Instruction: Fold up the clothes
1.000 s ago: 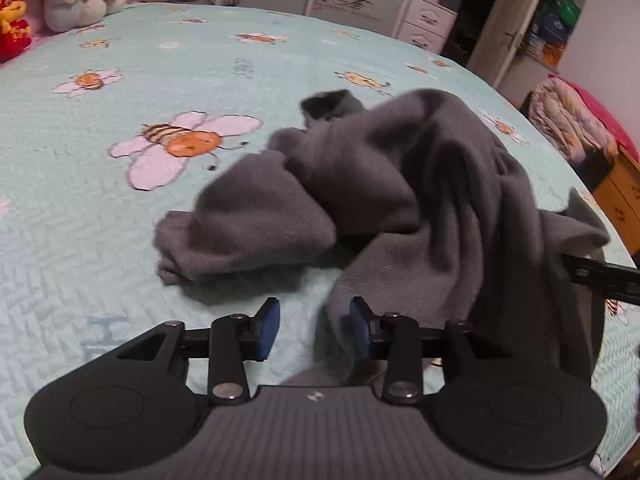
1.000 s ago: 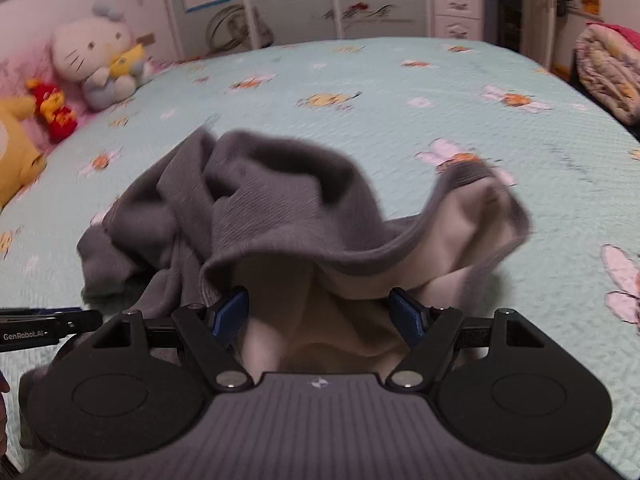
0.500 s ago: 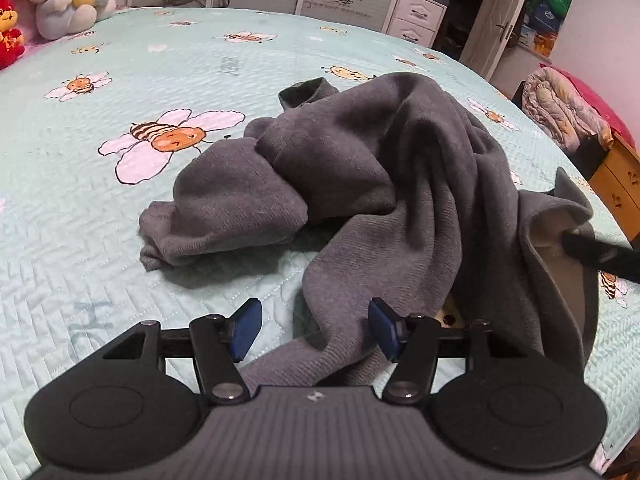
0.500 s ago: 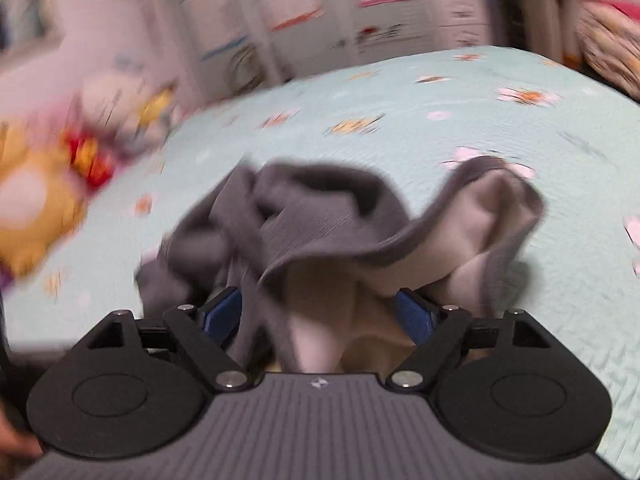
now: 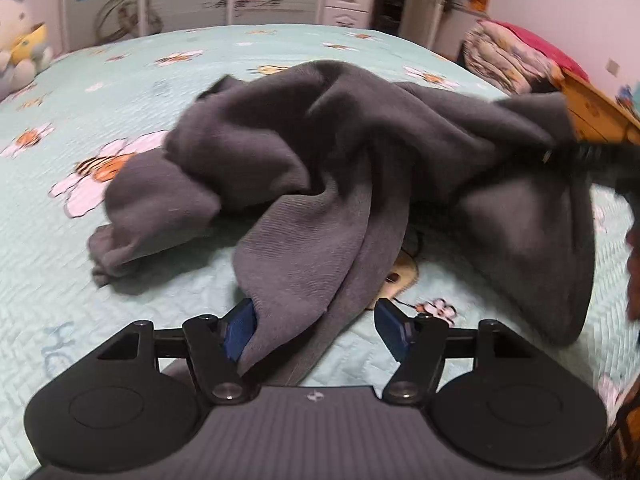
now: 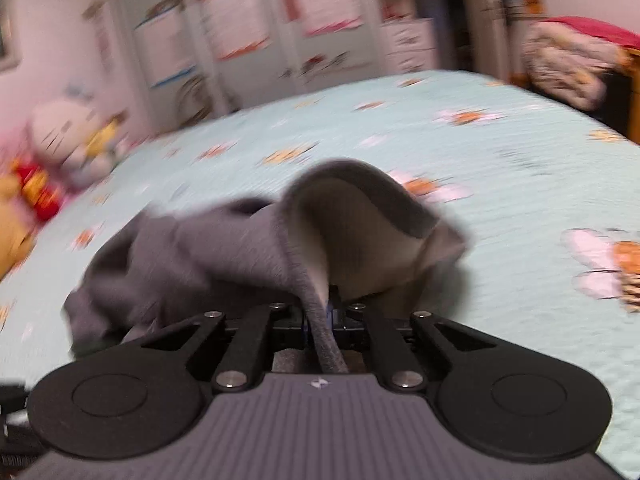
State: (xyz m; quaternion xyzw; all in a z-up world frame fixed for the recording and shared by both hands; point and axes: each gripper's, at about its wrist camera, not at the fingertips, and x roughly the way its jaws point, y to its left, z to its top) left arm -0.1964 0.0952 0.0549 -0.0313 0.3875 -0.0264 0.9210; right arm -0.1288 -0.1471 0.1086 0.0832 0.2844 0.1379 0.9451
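On the bed (image 5: 60,280), a grey garment (image 5: 340,152) is lying bunched, its long axis running left to right; the right tongs (image 6: 326,312) are pinching its hem, while the left tongs (image 5: 312,326) are gaping wide around a hanging fold; gripping an edge, not a bunch, and pulling both ends apart should flatten it.

The grey garment (image 5: 340,168) is soft, matt ribbed knit; the bedspread (image 5: 60,264) is quilted cloth; each tool (image 5: 316,328) is matt black plastic.
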